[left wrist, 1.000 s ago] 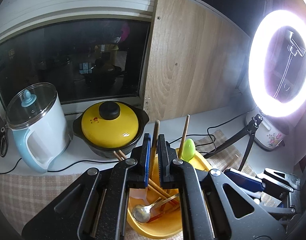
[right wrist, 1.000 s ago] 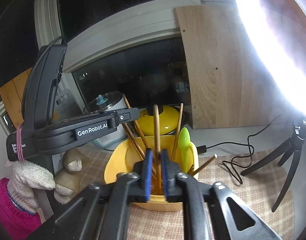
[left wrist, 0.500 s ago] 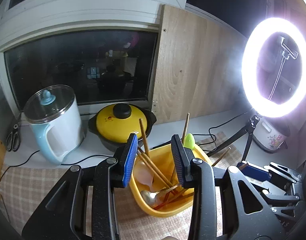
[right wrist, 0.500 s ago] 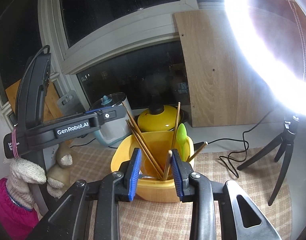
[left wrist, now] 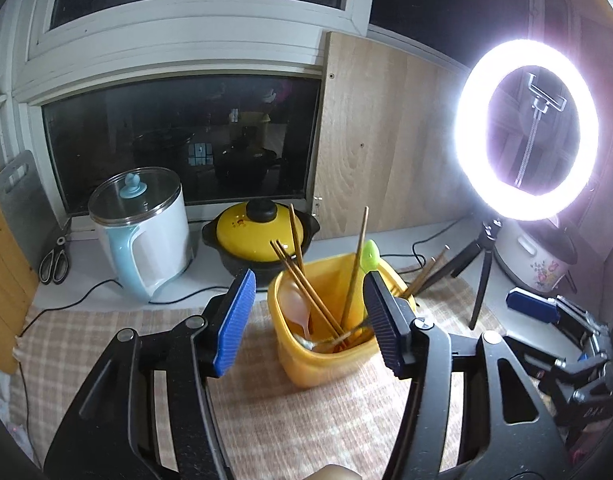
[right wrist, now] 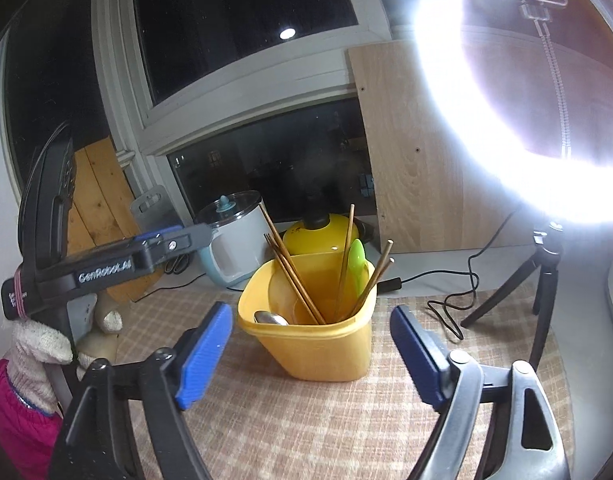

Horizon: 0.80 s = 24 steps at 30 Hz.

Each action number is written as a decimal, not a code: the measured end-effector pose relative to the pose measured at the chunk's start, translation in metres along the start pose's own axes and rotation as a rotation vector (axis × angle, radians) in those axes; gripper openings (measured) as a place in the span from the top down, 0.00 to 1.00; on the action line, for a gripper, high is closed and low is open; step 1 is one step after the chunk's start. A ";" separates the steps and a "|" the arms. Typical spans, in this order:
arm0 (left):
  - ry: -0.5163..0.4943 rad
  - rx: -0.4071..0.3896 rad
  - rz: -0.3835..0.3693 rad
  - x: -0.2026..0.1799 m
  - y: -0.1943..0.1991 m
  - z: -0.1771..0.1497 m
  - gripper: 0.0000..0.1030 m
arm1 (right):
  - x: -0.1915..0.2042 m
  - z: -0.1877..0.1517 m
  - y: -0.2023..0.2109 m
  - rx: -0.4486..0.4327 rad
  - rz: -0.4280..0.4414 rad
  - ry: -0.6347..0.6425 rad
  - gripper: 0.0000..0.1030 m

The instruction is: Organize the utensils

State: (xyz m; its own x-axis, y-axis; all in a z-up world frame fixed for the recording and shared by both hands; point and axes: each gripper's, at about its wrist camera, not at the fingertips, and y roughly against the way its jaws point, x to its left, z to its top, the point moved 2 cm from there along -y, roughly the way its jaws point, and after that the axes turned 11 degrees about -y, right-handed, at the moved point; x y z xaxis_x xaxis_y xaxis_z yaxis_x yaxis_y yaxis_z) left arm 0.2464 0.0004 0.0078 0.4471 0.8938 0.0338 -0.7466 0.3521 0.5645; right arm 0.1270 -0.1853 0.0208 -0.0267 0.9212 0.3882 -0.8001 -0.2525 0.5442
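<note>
A yellow plastic container (left wrist: pixel 326 360) (right wrist: pixel 322 348) stands on the checked cloth. It holds several wooden chopsticks (left wrist: pixel 306 288) (right wrist: pixel 290 276), a green spoon (left wrist: pixel 370 254) (right wrist: pixel 356 264), a pink spoon (left wrist: pixel 296 304) and a metal spoon (right wrist: pixel 268 317). My left gripper (left wrist: pixel 308 320) hangs short of the container, jaws opening, nothing between the pads. My right gripper (right wrist: pixel 312 352) also sits back from it, jaws opening wide and empty. The left gripper's body (right wrist: pixel 106 268) shows at the left of the right wrist view, and the right gripper's blue pad (left wrist: pixel 530 308) at the right of the left wrist view.
Behind the container stand a white and blue electric pot (left wrist: pixel 142 232) and a yellow-lidded black casserole (left wrist: pixel 262 232). A ring light (left wrist: pixel 526 128) on a tripod (right wrist: pixel 542 280) with a loose cable (right wrist: pixel 446 300) is at the right. Scissors (left wrist: pixel 54 260) lie at the far left. A gloved hand (right wrist: pixel 34 344) holds the left gripper.
Both grippers were shut on upright chopsticks in the container. They have let go, opened wide and drawn back and slightly up; the chopsticks now lean in the container.
</note>
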 end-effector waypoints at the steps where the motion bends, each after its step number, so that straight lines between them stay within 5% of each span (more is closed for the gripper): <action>1: 0.001 -0.002 0.001 -0.002 0.004 -0.002 0.43 | -0.001 0.000 0.003 -0.003 0.000 -0.002 0.15; 11: -0.007 -0.069 0.056 -0.032 0.059 -0.015 0.17 | -0.001 -0.004 0.038 -0.044 -0.042 0.017 0.00; 24: 0.007 -0.109 0.188 -0.062 0.111 -0.033 0.01 | -0.001 -0.009 0.067 -0.067 -0.156 0.053 0.00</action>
State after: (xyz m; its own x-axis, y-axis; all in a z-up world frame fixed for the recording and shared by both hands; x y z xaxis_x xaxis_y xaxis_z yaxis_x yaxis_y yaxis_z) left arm 0.1191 -0.0064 0.0410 0.2917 0.9485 0.1239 -0.8657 0.2066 0.4560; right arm 0.0681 -0.2000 0.0500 0.0703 0.9624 0.2623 -0.8352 -0.0870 0.5430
